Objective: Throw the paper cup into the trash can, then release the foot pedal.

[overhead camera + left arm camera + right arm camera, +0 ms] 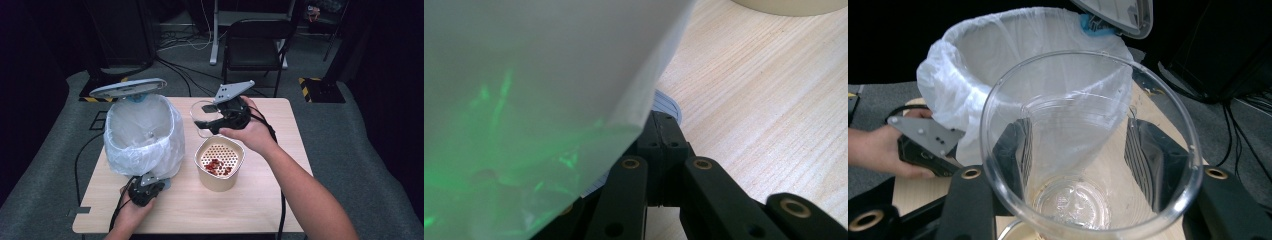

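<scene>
A white bin [142, 130] lined with a plastic bag stands on the table's left, its grey lid [128, 87] raised. My left gripper [156, 183] is low at the bin's foot. Its jaws are shut, tips [664, 127] on a grey ribbed pedal [668, 104] under the bag [524, 75]. My right gripper [207, 122] is shut on an empty clear plastic cup [202, 112], tilted on its side above the table's middle. Through the cup [1088, 150] I see the bin's open mouth [998, 60]. Below it stands a beige strainer bowl [220, 162] with red scraps [216, 166].
The wooden table [280, 200] has bare surface at its right and front. A black chair [255, 45] and floor cables lie beyond the far edge. The beige bowl's base [789, 6] sits close to the left gripper. The left hand and gripper [923, 142] lie beside the bin.
</scene>
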A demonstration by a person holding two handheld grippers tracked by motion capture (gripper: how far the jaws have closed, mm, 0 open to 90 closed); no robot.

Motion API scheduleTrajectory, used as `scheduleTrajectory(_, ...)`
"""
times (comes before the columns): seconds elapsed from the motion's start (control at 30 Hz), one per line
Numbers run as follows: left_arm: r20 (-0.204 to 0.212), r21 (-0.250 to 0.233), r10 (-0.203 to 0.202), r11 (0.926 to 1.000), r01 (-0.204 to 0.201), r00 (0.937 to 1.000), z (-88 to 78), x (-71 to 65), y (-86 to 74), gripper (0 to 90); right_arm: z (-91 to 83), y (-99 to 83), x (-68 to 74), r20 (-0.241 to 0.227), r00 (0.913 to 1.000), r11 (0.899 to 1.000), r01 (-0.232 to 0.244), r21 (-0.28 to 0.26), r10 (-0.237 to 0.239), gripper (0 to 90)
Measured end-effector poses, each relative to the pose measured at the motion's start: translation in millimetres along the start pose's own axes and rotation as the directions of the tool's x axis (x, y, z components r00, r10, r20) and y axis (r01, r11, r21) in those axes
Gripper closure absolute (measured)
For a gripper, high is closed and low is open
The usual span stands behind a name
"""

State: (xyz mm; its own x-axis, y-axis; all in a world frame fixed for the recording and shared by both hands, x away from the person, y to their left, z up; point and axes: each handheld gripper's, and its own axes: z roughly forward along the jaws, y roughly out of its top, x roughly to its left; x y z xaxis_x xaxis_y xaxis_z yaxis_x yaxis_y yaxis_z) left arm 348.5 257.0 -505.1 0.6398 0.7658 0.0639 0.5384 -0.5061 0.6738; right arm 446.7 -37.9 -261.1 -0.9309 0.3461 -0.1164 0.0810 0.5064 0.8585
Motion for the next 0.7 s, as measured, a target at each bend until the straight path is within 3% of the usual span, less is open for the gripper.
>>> scheduleTrajectory(0.4, -0.001, 0.003, 0.002, 1.0, -0.002, 1.0, 0.0, -0.1, 0.3, 90.0, 11.1, 22.2, -3.8, -0.037, 0.9973, 0.997, -0.064, -0.042, 0.063, 44.2)
scheduleTrajectory(0.7, 0.008, 0.01, 0.011, 0.9999, -0.011, 0.9999, -0.4, 0.5, 0.5, 90.0, 25.2, 39.3, 3.1, -0.065, 0.9974, 0.997, -0.037, -0.063, 0.033, 44.0)
